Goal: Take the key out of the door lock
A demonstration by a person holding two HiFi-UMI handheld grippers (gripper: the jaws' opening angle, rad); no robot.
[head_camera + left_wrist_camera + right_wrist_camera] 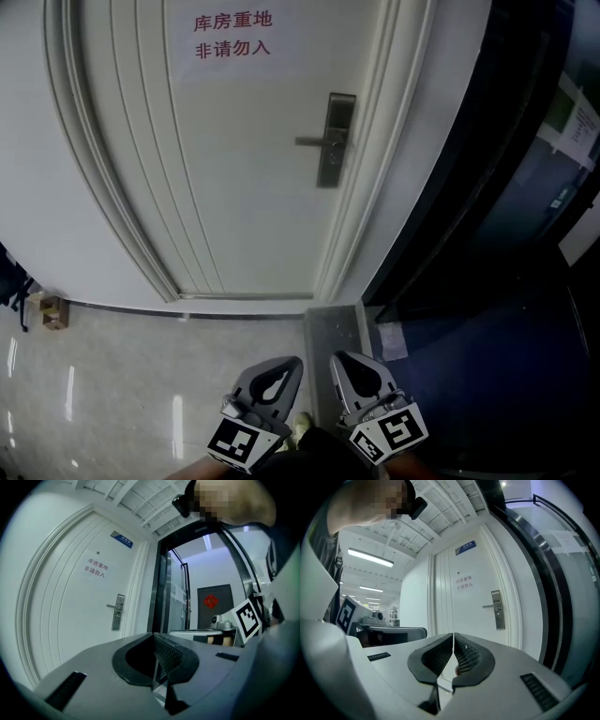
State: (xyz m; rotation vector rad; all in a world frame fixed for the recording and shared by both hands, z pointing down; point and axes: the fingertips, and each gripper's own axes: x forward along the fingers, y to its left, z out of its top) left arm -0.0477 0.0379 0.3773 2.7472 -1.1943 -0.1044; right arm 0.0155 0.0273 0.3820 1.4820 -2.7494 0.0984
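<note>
The white door [234, 169] stands closed ahead of me. Its metal lock plate with a lever handle [335, 141] is on the door's right side and also shows small in the left gripper view [118, 612] and the right gripper view [498, 610]. A key in the lock is too small to make out. My left gripper [296, 362] and right gripper [337, 357] are held low at the bottom of the head view, far from the door. The left jaws [153, 637] and the right jaws [453, 635] are each shut, tips touching, with nothing held.
A paper sign with red characters [232, 35] hangs on the door. A dark glass partition [487, 187] runs along the right. A small cardboard box [53, 312] sits on the floor at left, and a paper sheet [392, 342] lies by the grey threshold.
</note>
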